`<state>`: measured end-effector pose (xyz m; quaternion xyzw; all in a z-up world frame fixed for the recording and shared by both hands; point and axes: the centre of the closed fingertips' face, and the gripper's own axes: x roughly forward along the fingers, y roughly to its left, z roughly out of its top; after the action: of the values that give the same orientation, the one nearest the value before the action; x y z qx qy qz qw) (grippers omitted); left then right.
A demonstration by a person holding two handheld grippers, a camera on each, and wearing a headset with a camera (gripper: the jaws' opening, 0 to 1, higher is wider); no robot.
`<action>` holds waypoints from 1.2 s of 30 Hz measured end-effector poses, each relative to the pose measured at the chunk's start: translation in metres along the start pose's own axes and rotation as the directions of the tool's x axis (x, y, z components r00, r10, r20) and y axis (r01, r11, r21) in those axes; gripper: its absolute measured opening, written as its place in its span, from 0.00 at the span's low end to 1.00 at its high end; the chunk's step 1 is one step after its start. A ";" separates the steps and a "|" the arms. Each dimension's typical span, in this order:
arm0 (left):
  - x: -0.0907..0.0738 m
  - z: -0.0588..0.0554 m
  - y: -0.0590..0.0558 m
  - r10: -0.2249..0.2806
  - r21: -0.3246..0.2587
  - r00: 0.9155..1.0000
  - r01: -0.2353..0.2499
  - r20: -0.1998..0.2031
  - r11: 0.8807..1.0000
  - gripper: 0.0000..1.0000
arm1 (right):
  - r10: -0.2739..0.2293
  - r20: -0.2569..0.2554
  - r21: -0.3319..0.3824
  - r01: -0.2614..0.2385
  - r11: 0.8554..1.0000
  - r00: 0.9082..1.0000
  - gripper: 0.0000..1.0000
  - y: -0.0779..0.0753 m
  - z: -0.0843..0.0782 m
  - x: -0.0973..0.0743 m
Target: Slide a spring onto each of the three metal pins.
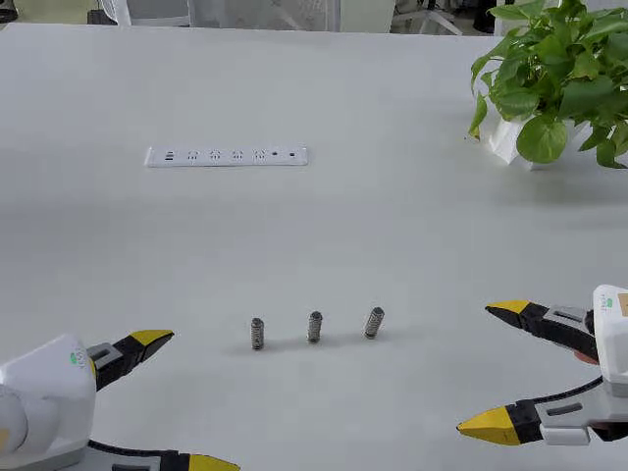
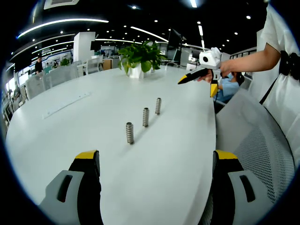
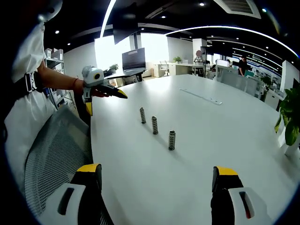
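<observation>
Springs: I see three springs (image 1: 314, 327) upright in a row, touching neither gripper.
Left gripper (image 1: 191, 400): 8 o'clock of them, fingers spread, empty.
Right gripper (image 1: 486, 367): 3 o'clock, spread, empty.
Around: power strip (image 1: 226, 156) 11 o'clock, plant (image 1: 554, 69) 1 o'clock, well apart.

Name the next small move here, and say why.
Probably just draw both grippers back: the left spring, middle spring and right spring stand in a row on the table, apparently already seated, and the left gripper and right gripper are open and empty.
</observation>
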<state>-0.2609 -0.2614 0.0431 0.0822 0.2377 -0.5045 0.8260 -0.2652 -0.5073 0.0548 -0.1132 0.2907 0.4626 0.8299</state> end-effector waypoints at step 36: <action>0.001 -0.002 -0.003 -0.011 -0.012 1.000 0.011 -0.001 1.000 0.99 | 0.013 -0.001 0.000 -0.013 1.000 1.000 0.96 -0.002 -0.004 0.003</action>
<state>-0.2636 -0.2626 0.0416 0.0762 0.2414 -0.5075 0.8236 -0.2635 -0.5084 0.0498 -0.1115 0.2919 0.4677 0.8268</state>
